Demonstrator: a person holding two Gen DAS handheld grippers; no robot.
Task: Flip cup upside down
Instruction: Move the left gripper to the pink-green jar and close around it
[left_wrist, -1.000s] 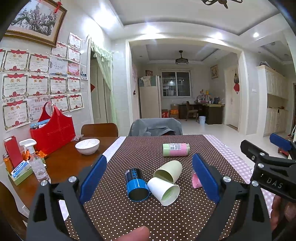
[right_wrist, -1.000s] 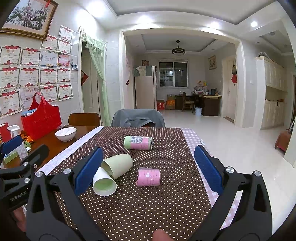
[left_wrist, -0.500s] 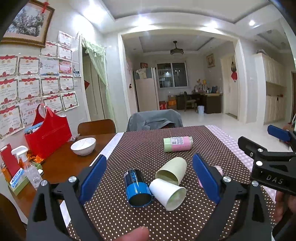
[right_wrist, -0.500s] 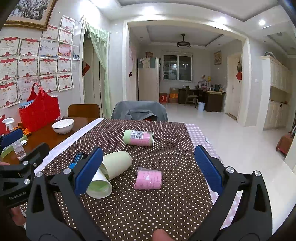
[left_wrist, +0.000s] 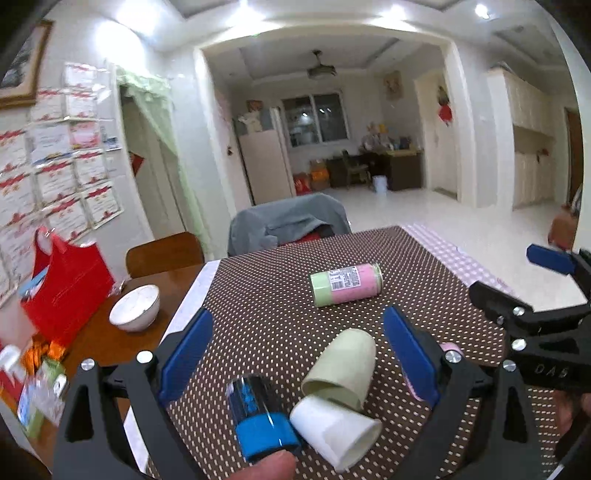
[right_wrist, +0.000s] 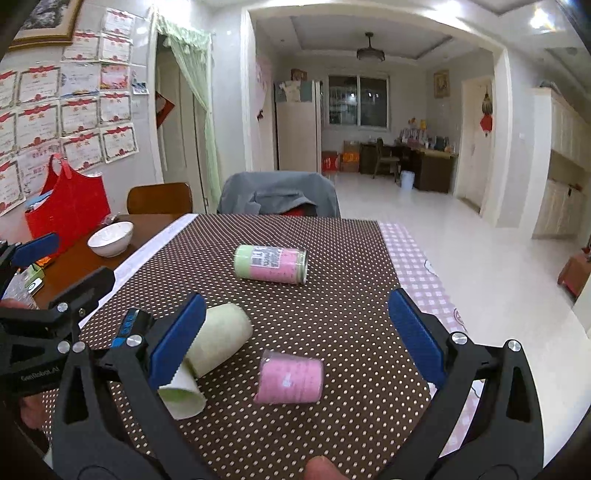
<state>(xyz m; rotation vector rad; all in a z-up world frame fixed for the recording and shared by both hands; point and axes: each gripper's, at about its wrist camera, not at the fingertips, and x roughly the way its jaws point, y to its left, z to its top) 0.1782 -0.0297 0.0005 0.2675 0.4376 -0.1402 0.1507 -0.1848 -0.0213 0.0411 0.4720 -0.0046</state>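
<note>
Several cups lie on their sides on the brown dotted tablecloth (left_wrist: 266, 317). A pale green cup (left_wrist: 341, 363) and a white cup (left_wrist: 334, 432) lie touching, with a blue cup (left_wrist: 258, 417) to their left. A small pink cup (right_wrist: 290, 376) lies to the right of them. A pink-and-green cup (right_wrist: 271, 264) lies farther back. My left gripper (left_wrist: 299, 358) is open and empty, above the blue, green and white cups. My right gripper (right_wrist: 295, 336) is open and empty, above the small pink cup.
A white bowl (left_wrist: 135, 308) and a red bag (left_wrist: 66, 284) stand on the bare wood at the left. A chair with a grey cover (right_wrist: 277, 194) stands at the table's far end. The table's right edge (right_wrist: 417, 266) drops to a white floor.
Both grippers have moved forward and lower toward the cups, which now sit larger and closer between the open jaws. The cups have not moved.
</note>
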